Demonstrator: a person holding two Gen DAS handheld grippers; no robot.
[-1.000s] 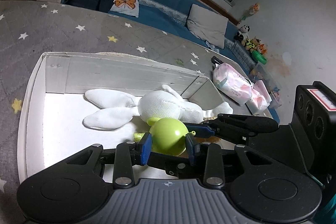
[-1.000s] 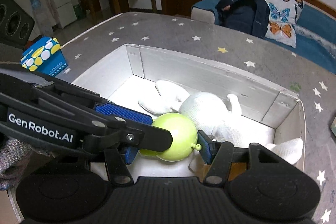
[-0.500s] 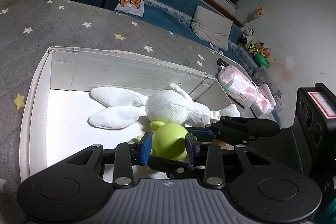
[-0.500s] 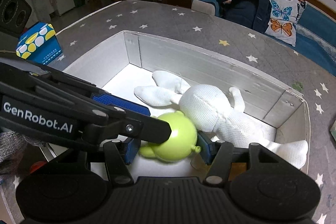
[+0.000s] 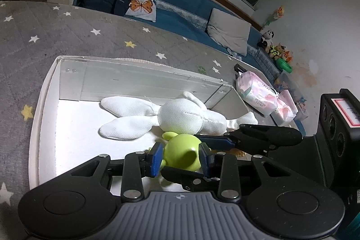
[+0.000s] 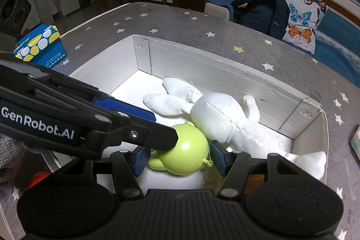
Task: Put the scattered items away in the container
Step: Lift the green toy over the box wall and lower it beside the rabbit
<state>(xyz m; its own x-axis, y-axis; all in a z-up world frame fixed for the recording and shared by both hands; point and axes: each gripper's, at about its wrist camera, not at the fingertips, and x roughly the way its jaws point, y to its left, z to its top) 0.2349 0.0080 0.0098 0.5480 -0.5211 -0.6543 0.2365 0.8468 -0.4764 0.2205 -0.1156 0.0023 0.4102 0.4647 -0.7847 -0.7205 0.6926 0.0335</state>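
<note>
**Green toy lowered into the box, both grippers around it**

Since the earlier frame the green toy (image 5: 181, 153) has sunk lower in the box (image 5: 139, 80) and now sits on or just above its floor, at 6 o'clock of the white rabbit (image 5: 186, 115), touching it. The left hand-held gripper (image 5: 181, 158) has its blue pads pressed on the toy's sides. The right hand-held gripper (image 6: 180, 155) straddles the same toy with small gaps at its pads, so it seems loose. Rabbit and toy are in; release is left. Outside, on the starred bed, a pink packet (image 5: 256, 93) lies at 3 o'clock and a blue carton (image 6: 39, 46) at 9 o'clock, possibly still to tidy. The crossed grippers crowd each other.
</note>
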